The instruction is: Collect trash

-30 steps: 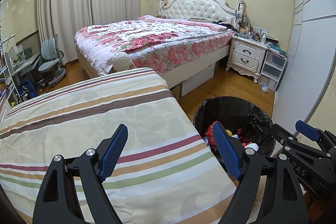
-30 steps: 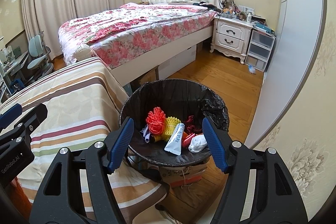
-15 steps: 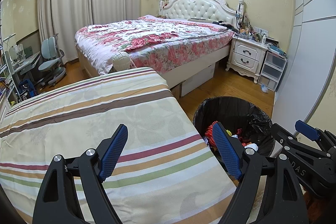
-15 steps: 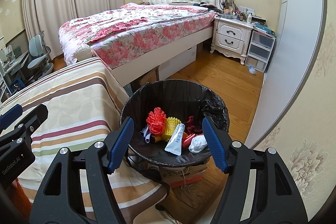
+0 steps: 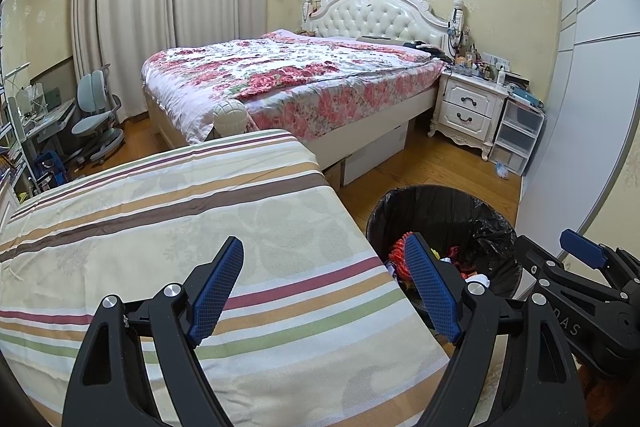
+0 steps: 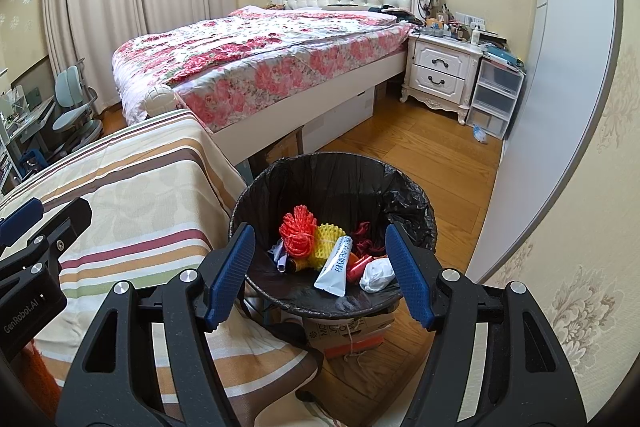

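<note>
A black-lined trash bin (image 6: 336, 179) stands on the floor beside the striped cloth surface (image 5: 160, 227). Inside lie an orange net (image 6: 298, 233), a yellow foam net (image 6: 326, 245), a white tube (image 6: 336, 265), a crumpled white paper (image 6: 376, 275) and red scraps. My right gripper (image 6: 320, 273) is open and empty, held just above the bin's near rim. My left gripper (image 5: 324, 289) is open and empty over the striped cloth's right edge; the bin also shows in the left wrist view (image 5: 440, 203), to the gripper's right.
A floral bed (image 5: 288, 83) stands behind the striped surface. A white nightstand (image 6: 444, 71) and plastic drawers (image 6: 494, 99) sit at the back right. A white wardrobe wall (image 6: 560, 107) runs along the right. A cardboard box (image 6: 352, 331) sits under the bin. A desk chair (image 5: 96, 115) is far left.
</note>
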`<move>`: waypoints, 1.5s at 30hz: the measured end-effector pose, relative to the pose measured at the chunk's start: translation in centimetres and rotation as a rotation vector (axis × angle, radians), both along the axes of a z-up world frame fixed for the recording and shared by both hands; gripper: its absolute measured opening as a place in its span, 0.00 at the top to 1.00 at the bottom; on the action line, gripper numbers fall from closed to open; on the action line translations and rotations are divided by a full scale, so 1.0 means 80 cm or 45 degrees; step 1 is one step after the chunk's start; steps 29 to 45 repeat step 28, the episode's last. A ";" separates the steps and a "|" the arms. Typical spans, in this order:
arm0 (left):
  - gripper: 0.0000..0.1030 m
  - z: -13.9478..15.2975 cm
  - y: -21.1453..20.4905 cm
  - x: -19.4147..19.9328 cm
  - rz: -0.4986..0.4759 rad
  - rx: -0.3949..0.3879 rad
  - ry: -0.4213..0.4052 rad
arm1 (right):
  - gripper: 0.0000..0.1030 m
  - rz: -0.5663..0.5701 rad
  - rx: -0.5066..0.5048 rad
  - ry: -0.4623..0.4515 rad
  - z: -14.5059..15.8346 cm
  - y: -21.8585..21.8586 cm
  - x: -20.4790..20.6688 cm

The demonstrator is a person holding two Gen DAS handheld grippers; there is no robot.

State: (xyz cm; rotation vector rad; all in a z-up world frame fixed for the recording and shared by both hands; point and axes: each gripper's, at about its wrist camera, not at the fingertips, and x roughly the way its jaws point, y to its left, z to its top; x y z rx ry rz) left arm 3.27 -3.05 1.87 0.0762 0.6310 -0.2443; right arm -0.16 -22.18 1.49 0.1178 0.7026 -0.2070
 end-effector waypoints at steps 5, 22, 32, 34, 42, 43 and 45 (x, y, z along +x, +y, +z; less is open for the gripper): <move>0.22 0.006 -0.004 -0.001 -0.008 0.009 -0.016 | 0.36 0.000 -0.001 -0.001 0.000 0.000 0.000; 0.18 0.002 0.009 0.011 0.048 -0.004 -0.019 | 0.36 0.033 -0.016 0.018 0.010 0.015 0.012; 0.18 -0.008 0.042 0.028 0.131 -0.011 0.033 | 0.32 0.094 -0.029 0.035 0.006 0.039 0.029; 0.18 -0.008 0.042 0.028 0.131 -0.011 0.033 | 0.32 0.094 -0.029 0.035 0.006 0.039 0.029; 0.18 -0.008 0.042 0.028 0.131 -0.011 0.033 | 0.32 0.094 -0.029 0.035 0.006 0.039 0.029; 0.18 -0.008 0.042 0.028 0.131 -0.011 0.033 | 0.32 0.094 -0.029 0.035 0.006 0.039 0.029; 0.18 -0.008 0.042 0.028 0.131 -0.011 0.033 | 0.32 0.094 -0.029 0.035 0.006 0.039 0.029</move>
